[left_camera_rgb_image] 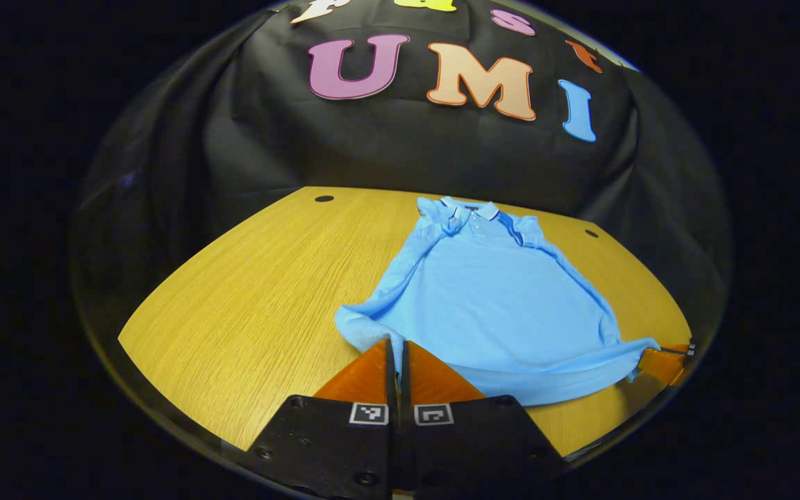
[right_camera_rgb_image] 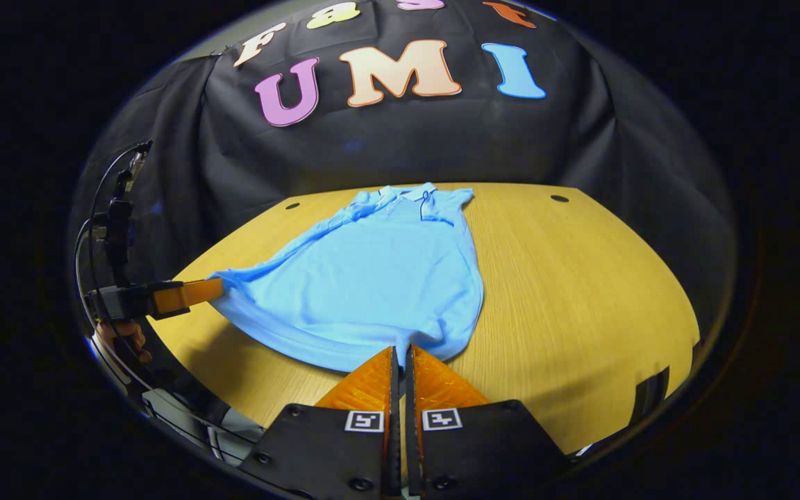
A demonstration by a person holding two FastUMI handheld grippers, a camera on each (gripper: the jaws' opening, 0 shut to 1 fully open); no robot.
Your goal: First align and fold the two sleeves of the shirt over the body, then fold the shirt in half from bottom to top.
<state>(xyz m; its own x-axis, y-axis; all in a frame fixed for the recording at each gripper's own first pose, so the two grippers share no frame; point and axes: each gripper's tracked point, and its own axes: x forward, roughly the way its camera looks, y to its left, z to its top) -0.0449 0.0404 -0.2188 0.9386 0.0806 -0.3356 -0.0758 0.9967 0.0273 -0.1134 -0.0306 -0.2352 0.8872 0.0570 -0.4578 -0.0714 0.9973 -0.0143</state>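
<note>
A: Where the shirt (left_camera_rgb_image: pixel 490 298) lies on the wooden surface (left_camera_rgb_image: pixel 254 292), what is its condition?

B: Collar toward the booth wall, both sleeves folded over the body, hem nearest the cameras. No container is present.

A: State of the left tongs (left_camera_rgb_image: pixel 397 347)?

B: Pressed together at the hem's left corner, pinching the fabric edge.

A: And the right tongs (right_camera_rgb_image: pixel 400 354)?

B: Likewise closed, pinching the hem near its right corner.

A: What differs between views?

B: The right gripper view shows the left tongs from the side, a hand (right_camera_rgb_image: pixel 126 337) below them and cables (right_camera_rgb_image: pixel 115 208) above. The left gripper view shows the right tongs at the hem's far corner.
</note>
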